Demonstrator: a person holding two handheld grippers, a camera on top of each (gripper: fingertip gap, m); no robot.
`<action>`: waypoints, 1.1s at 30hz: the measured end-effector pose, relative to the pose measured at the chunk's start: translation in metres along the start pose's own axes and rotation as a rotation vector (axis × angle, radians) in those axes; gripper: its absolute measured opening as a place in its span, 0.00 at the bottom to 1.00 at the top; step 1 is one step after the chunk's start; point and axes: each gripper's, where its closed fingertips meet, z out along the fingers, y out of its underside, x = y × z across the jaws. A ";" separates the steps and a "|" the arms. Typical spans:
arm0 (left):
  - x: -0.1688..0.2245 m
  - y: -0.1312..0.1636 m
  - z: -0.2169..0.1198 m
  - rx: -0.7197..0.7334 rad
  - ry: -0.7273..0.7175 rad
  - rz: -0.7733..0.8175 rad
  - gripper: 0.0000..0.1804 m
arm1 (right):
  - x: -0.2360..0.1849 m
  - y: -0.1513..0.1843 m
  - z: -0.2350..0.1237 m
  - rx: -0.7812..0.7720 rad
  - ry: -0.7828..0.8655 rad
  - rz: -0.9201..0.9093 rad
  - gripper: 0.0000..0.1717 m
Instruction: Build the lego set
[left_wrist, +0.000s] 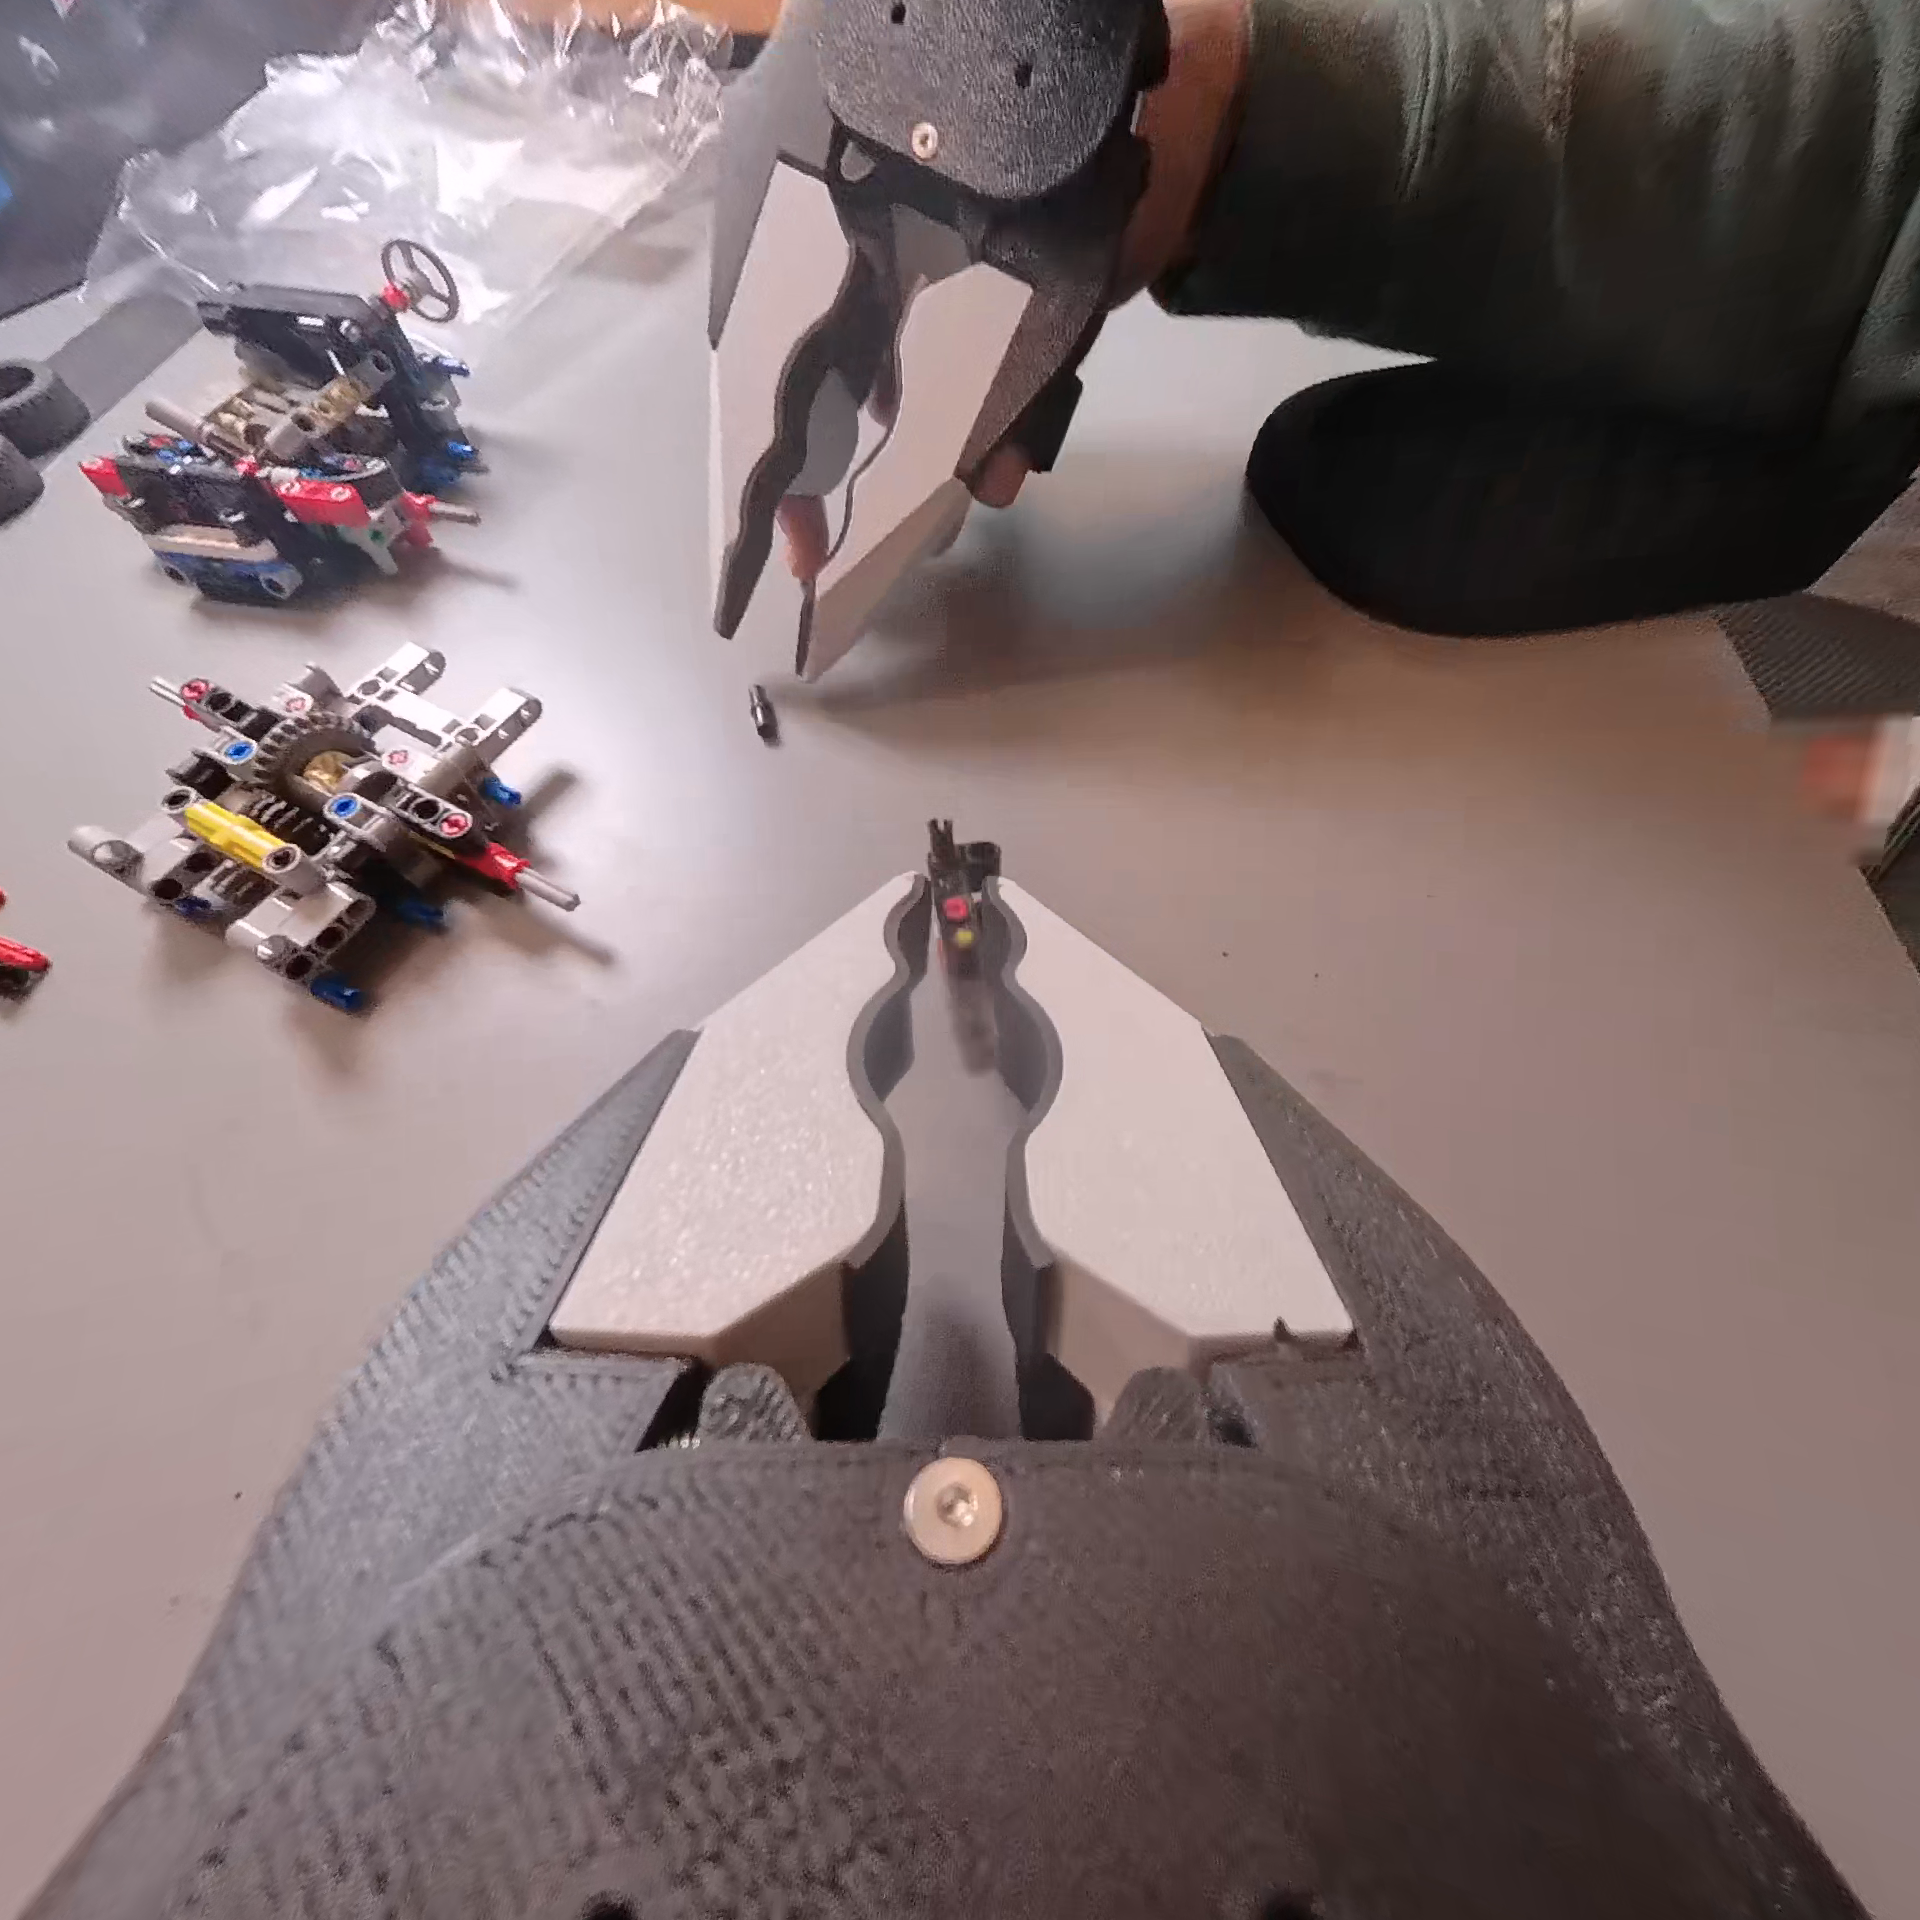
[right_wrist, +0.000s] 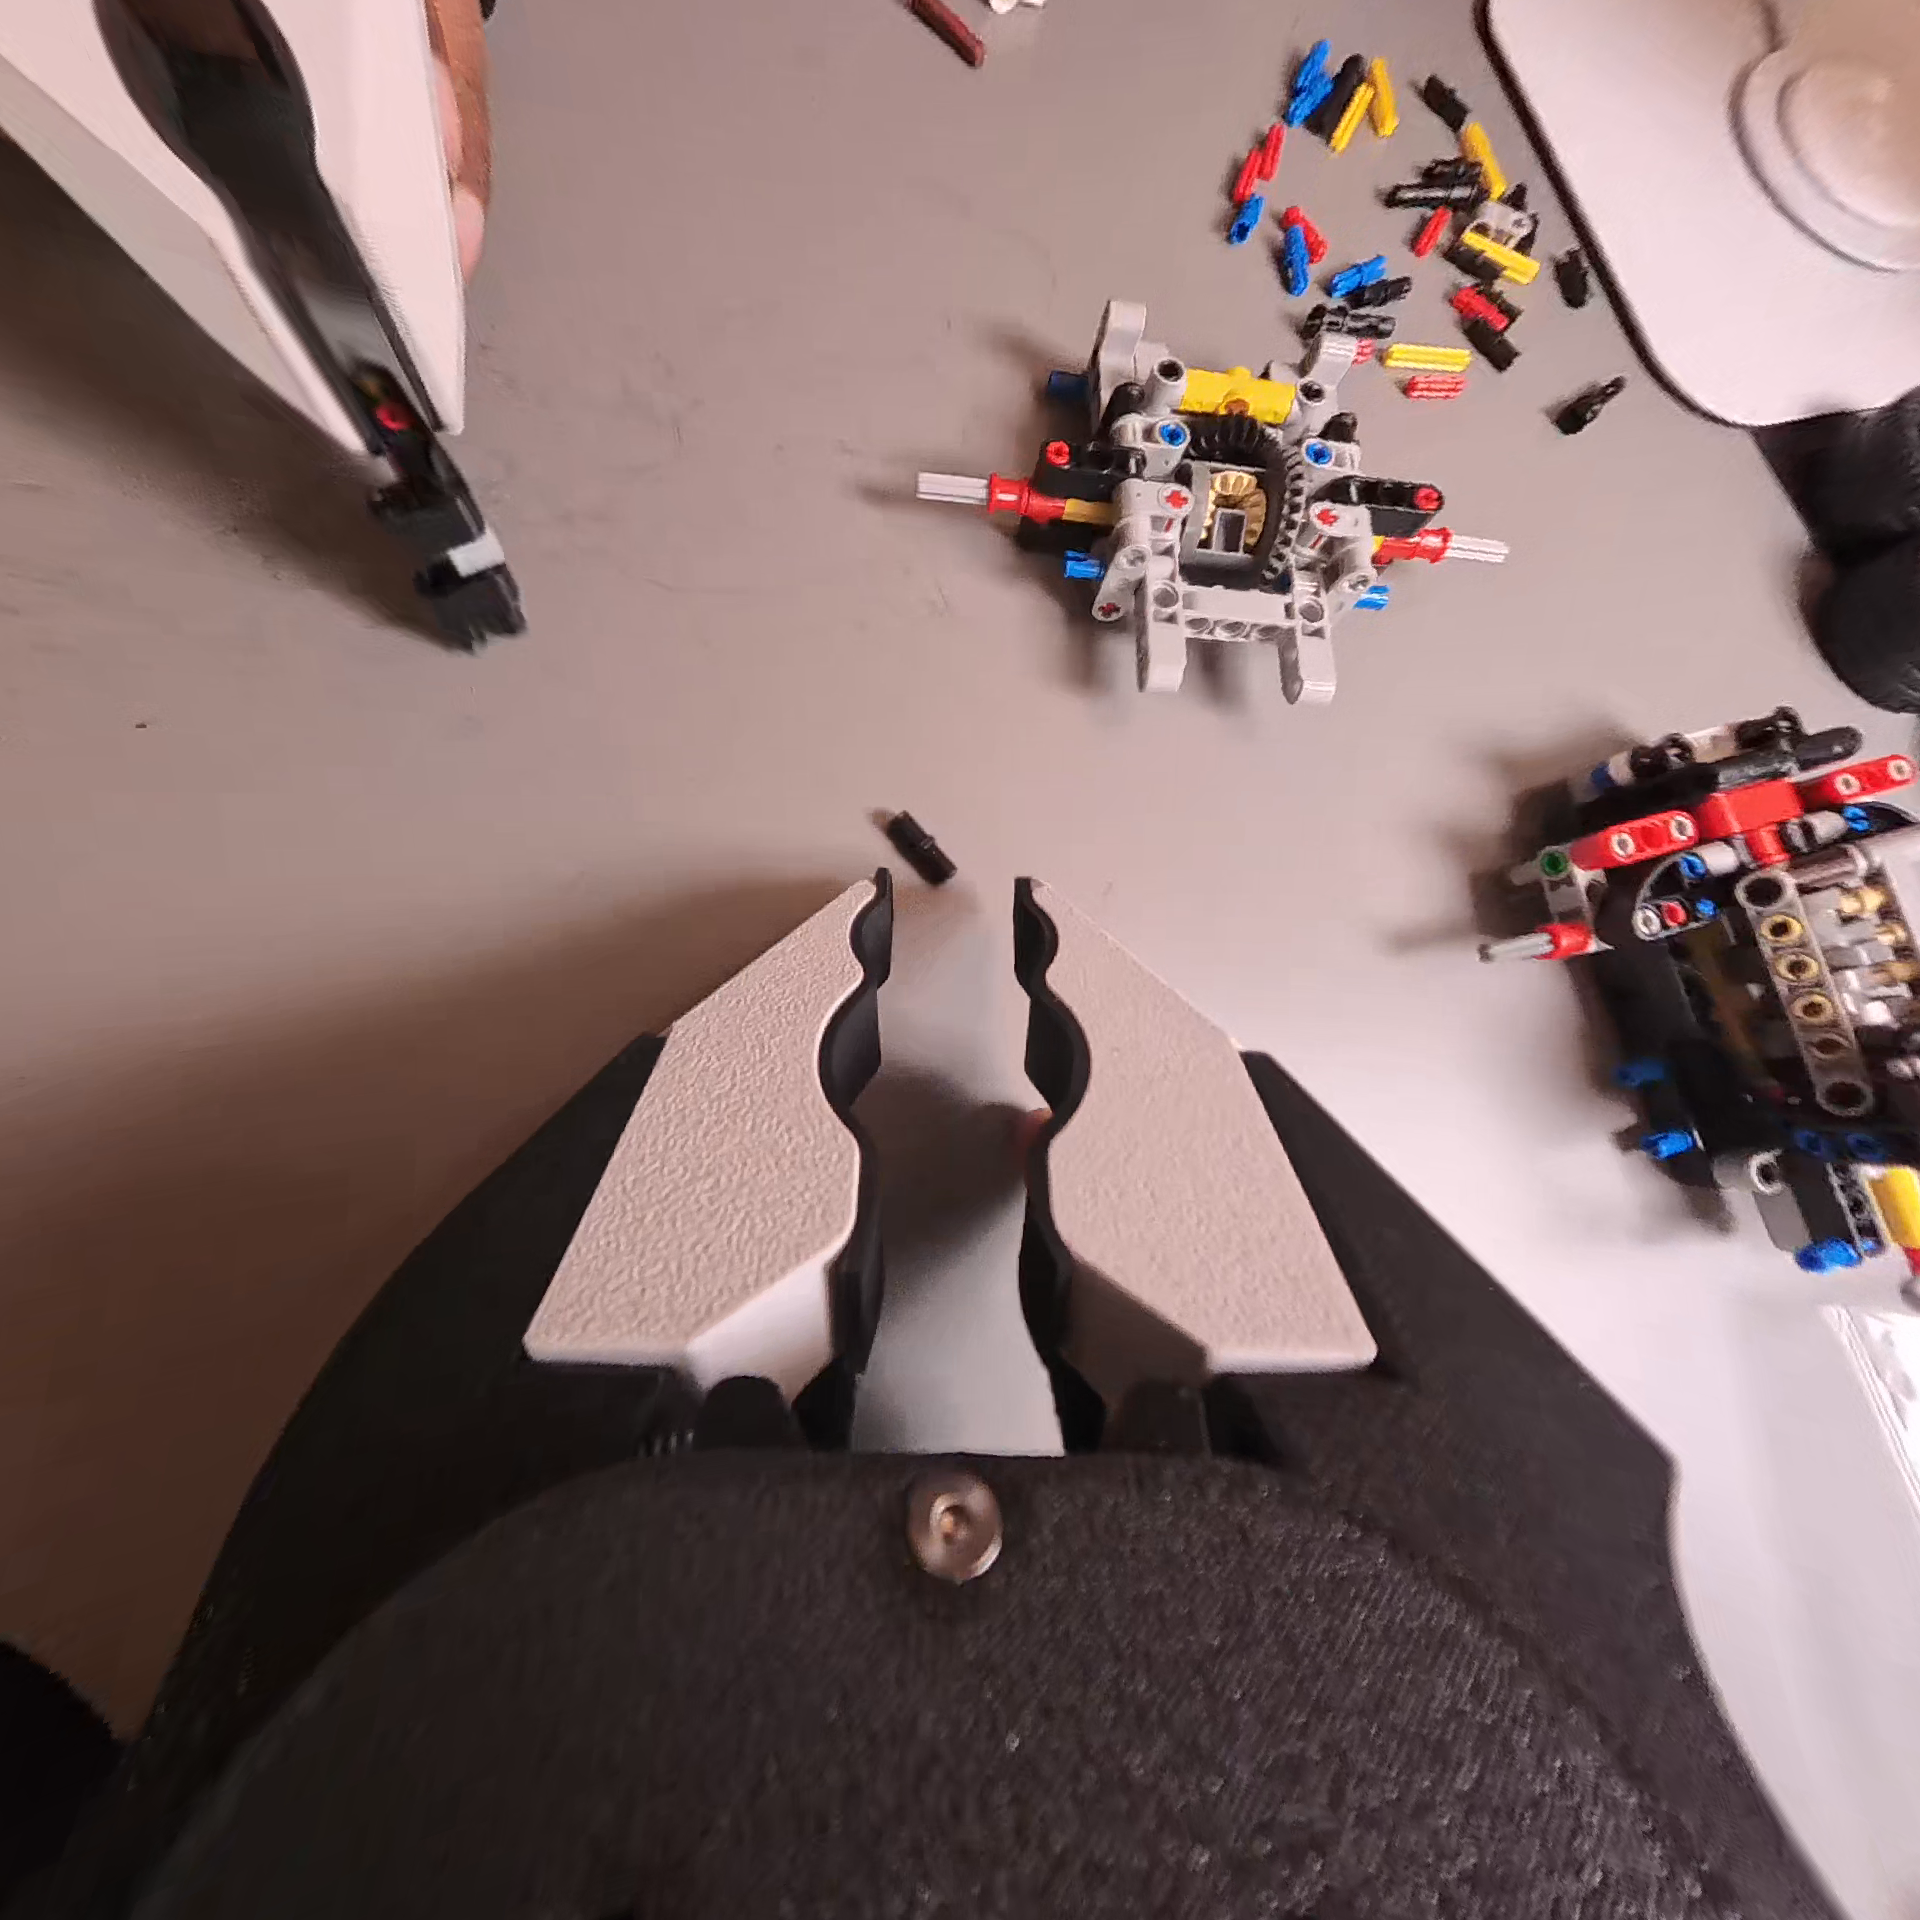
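My left gripper (left_wrist: 958, 888) is shut on a thin black brick piece (left_wrist: 956, 914) with a red and a yellow pin in it; its black end sticks out past the fingertips. The right wrist view shows the same piece (right_wrist: 457, 561) jutting from the left gripper (right_wrist: 410, 442) at the upper left. My right gripper (right_wrist: 953, 888) is open with nothing between its pads, low over the grey table (right_wrist: 675, 727). A small black pin (right_wrist: 920, 847) lies on the table just ahead of its left fingertip. In the left wrist view the pin (left_wrist: 764, 715) lies just below the right gripper (left_wrist: 767, 646).
A grey gear assembly (right_wrist: 1216, 509) (left_wrist: 312, 821) and a black and red chassis build (right_wrist: 1766, 987) (left_wrist: 301, 447) stand on the table. Loose coloured pins (right_wrist: 1403, 229) lie beyond. A clear plastic bag (left_wrist: 416, 156), black tyres (left_wrist: 31, 405) and a person's green sleeve (left_wrist: 1558, 260) are also there. The gap from one gripper's tips to the other's is roughly 11 centimeters.
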 end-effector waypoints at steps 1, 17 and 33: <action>-0.001 0.002 0.000 -0.011 -0.007 0.003 0.03 | -0.001 -0.001 0.002 -0.013 -0.023 -0.001 0.13; -0.014 -0.003 -0.010 0.025 -0.031 -0.079 0.04 | -0.035 -0.044 0.002 0.147 -0.120 -0.142 0.01; 0.006 -0.051 -0.033 0.339 0.332 -0.491 0.03 | -0.081 -0.118 -0.029 0.425 -0.003 -0.350 0.01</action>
